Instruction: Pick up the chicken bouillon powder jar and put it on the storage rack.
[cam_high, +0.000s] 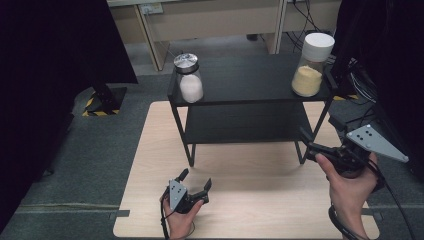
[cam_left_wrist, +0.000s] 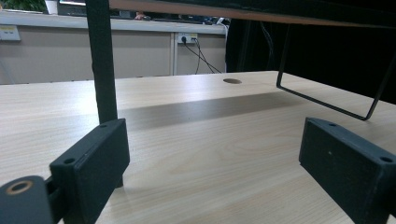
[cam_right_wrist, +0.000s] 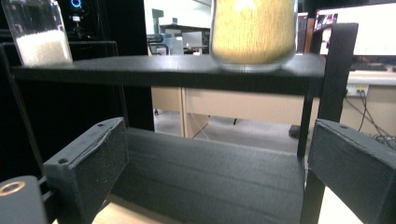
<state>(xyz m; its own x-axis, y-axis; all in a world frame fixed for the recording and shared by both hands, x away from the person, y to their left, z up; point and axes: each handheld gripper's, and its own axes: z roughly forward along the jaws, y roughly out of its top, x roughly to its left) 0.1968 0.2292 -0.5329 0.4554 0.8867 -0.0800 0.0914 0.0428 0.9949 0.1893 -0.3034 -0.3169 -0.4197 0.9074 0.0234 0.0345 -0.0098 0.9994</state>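
A black two-tier shelf (cam_high: 250, 80) stands on a light wooden table (cam_high: 250, 200). On its top board, a glass jar of white powder with a silver lid (cam_high: 188, 78) sits at the left end. A jar of yellow powder with a white lid (cam_high: 311, 65) sits at the right end. My left gripper (cam_high: 196, 179) rests low on the table before the shelf's front left leg (cam_left_wrist: 103, 60), open and empty (cam_left_wrist: 210, 163). My right gripper (cam_high: 319, 129) is held open at the shelf's front right corner. It faces the lower board (cam_right_wrist: 210, 177), with the yellow jar (cam_right_wrist: 253, 30) above and the white jar (cam_right_wrist: 39, 35) far left.
Grey carpet surrounds the table. Beige desk panels with wall sockets (cam_left_wrist: 187, 37) and cables stand behind. Black drapes hang at both sides (cam_high: 50, 50). A round hole (cam_left_wrist: 232, 81) is cut in the tabletop under the shelf. The table's front half is bare wood.
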